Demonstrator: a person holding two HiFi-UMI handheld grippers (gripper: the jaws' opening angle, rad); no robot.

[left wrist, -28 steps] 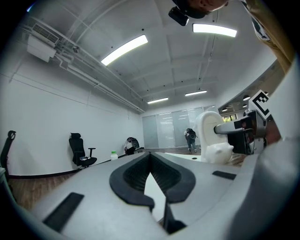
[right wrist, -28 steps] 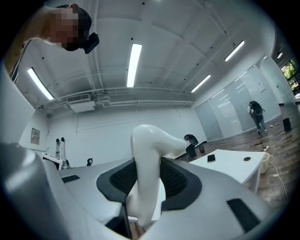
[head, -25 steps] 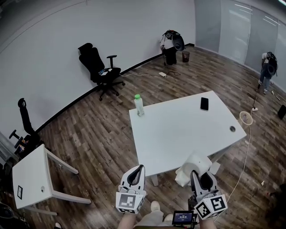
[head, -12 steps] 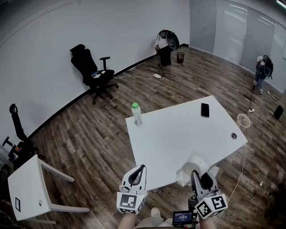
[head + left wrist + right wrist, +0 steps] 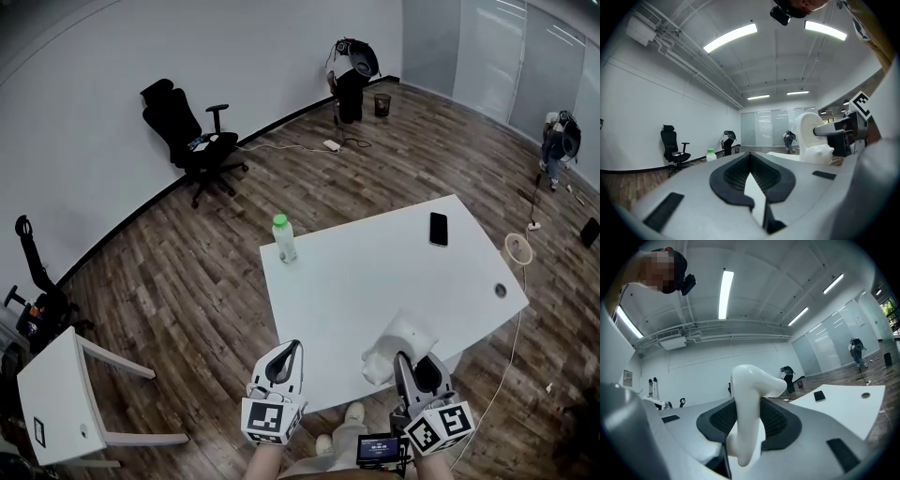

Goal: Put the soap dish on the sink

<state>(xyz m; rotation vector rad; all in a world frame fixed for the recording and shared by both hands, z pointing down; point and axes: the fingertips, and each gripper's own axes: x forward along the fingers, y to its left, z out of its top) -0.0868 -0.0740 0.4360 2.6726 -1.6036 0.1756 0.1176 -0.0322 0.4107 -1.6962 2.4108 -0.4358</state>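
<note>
A white ceramic soap dish [image 5: 401,339] is clamped in my right gripper [image 5: 405,362], held over the near edge of the white table [image 5: 375,262]. In the right gripper view the soap dish [image 5: 749,404] stands up between the dark pads [image 5: 776,420], which press on its sides. My left gripper [image 5: 290,353] hovers just off the table's near left corner, jaws together with nothing between them. The left gripper view shows its pads [image 5: 761,176] closed and the soap dish [image 5: 813,140] off to the right. No sink shows in any view.
On the table stand a green-capped bottle [image 5: 282,237] at the far left corner and a black phone [image 5: 439,228] at the far right. A black office chair [image 5: 187,141] is by the wall, a small white table [image 5: 56,394] at the left, and a cable [image 5: 517,248] lies on the wooden floor.
The head view has shifted a little, so the table and bottle sit slightly further left and up. Both grippers keep their places, and the right one still holds the soap dish.
</note>
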